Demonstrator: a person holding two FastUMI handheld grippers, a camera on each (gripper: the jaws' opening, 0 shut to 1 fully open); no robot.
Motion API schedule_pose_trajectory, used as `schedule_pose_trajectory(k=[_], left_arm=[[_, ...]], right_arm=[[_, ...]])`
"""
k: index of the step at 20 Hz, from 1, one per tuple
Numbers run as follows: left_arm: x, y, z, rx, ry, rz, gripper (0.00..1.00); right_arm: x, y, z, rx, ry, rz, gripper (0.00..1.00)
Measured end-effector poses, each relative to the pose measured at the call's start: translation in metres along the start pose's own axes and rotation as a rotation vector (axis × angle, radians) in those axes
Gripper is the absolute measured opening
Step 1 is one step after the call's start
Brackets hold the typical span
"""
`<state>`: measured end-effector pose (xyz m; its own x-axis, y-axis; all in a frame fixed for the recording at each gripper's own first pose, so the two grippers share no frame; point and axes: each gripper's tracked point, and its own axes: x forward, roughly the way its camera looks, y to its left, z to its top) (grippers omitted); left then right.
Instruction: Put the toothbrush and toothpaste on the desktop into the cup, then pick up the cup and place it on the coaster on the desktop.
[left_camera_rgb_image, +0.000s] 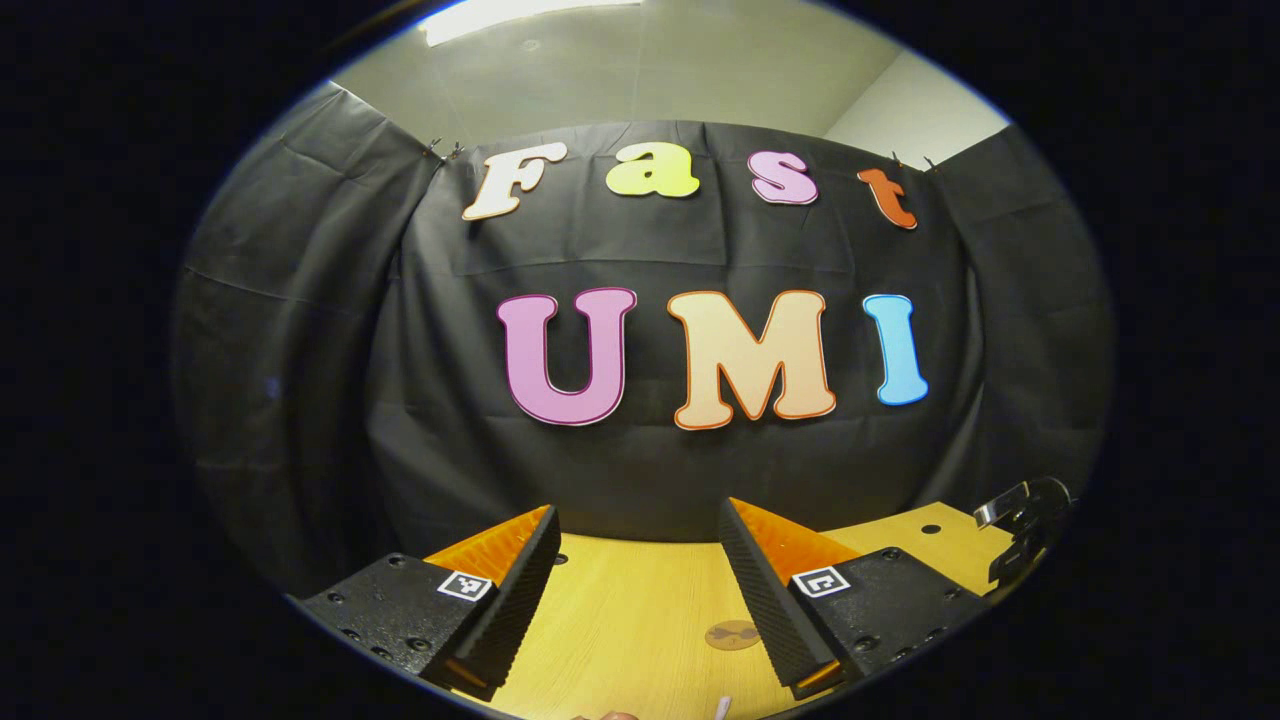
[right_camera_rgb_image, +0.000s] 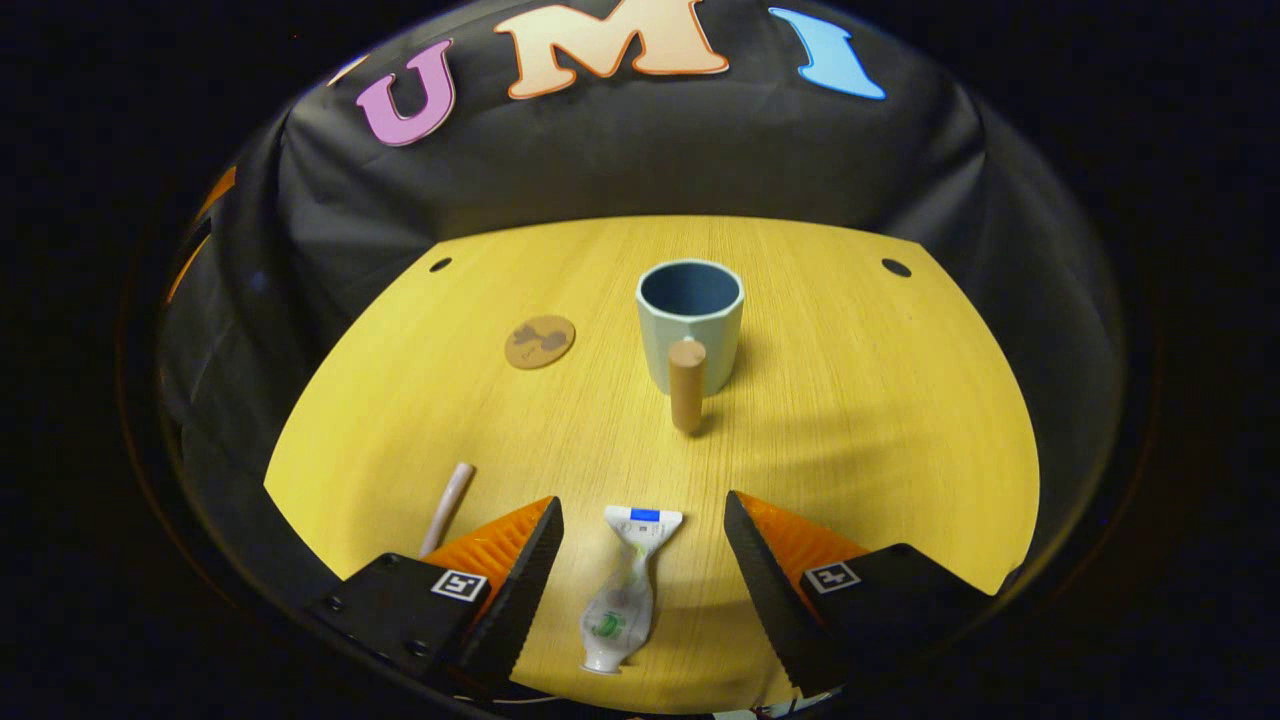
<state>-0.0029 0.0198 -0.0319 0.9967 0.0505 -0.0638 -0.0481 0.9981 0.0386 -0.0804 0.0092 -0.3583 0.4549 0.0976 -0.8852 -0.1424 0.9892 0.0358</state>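
Task not started: cup (right_camera_rgb_image: 690, 315) empty, off coaster (right_camera_rgb_image: 540, 341).
Toothpaste (right_camera_rgb_image: 622, 590) and toothbrush (right_camera_rgb_image: 446, 507) on table (right_camera_rgb_image: 880, 400); right tool (right_camera_rgb_image: 640, 560) and left tool (left_camera_rgb_image: 640, 570) open, empty.

Cup (right_camera_rgb_image: 690, 325): you see it upright on the desktop (right_camera_rgb_image: 900, 400), beyond the toothpaste.
Coaster (right_camera_rgb_image: 540, 341): flat, to the cup's left, apart from it.
Toothpaste (right_camera_rgb_image: 622, 590): lying between your right gripper (right_camera_rgb_image: 640, 560) fingers, untouched.
Toothbrush (right_camera_rgb_image: 446, 506): left of the toothpaste, partly behind your left-hand finger.
Left gripper (left_camera_rgb_image: 638, 570): over the desktop, coaster ahead.
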Motion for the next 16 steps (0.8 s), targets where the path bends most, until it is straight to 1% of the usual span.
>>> schedule_pose_trajectory(k=[3, 4, 5, 10, 11, 12, 13, 14, 15, 16], left_arm=[[-0.002, 0.002, -0.009, 0.004, 0.027, 0.004, 0.93], [-0.002, 0.002, -0.012, 0.006, 0.035, 0.004, 0.92], [-0.003, 0.003, -0.014, 0.01, 0.043, 0.004, 0.92], [-0.003, 0.002, -0.022, 0.028, 0.072, 0.001, 0.93], [-0.003, 0.002, -0.022, 0.027, 0.074, 0.001, 0.93], [-0.002, 0.002, -0.022, 0.026, 0.075, 0.001, 0.93], [-0.002, 0.002, -0.024, 0.027, 0.078, 0.002, 0.93], [-0.001, 0.002, -0.024, 0.029, 0.082, 0.002, 0.93], [-0.001, 0.002, -0.026, 0.029, 0.087, 0.001, 0.93], [0.0, 0.001, -0.027, 0.027, 0.092, 0.0, 0.93]], right_arm=[[0.014, 0.001, -0.019, -0.021, 0.072, -0.007, 0.94], [0.02, 0.002, -0.027, -0.025, 0.098, -0.005, 0.98], [0.024, 0.002, -0.033, -0.029, 0.119, -0.007, 0.99], [0.038, 0.002, -0.047, -0.051, 0.175, -0.021, 0.97], [0.04, 0.002, -0.05, -0.056, 0.192, -0.022, 0.94], [0.041, 0.001, -0.054, -0.064, 0.212, -0.027, 0.89], [0.04, -0.002, -0.059, -0.077, 0.235, -0.038, 0.82], [0.045, -0.003, -0.056, -0.096, 0.219, -0.043, 0.75], [0.047, -0.003, -0.059, -0.114, 0.229, -0.048, 0.64], [0.043, -0.001, -0.057, -0.124, 0.227, -0.036, 0.6]])
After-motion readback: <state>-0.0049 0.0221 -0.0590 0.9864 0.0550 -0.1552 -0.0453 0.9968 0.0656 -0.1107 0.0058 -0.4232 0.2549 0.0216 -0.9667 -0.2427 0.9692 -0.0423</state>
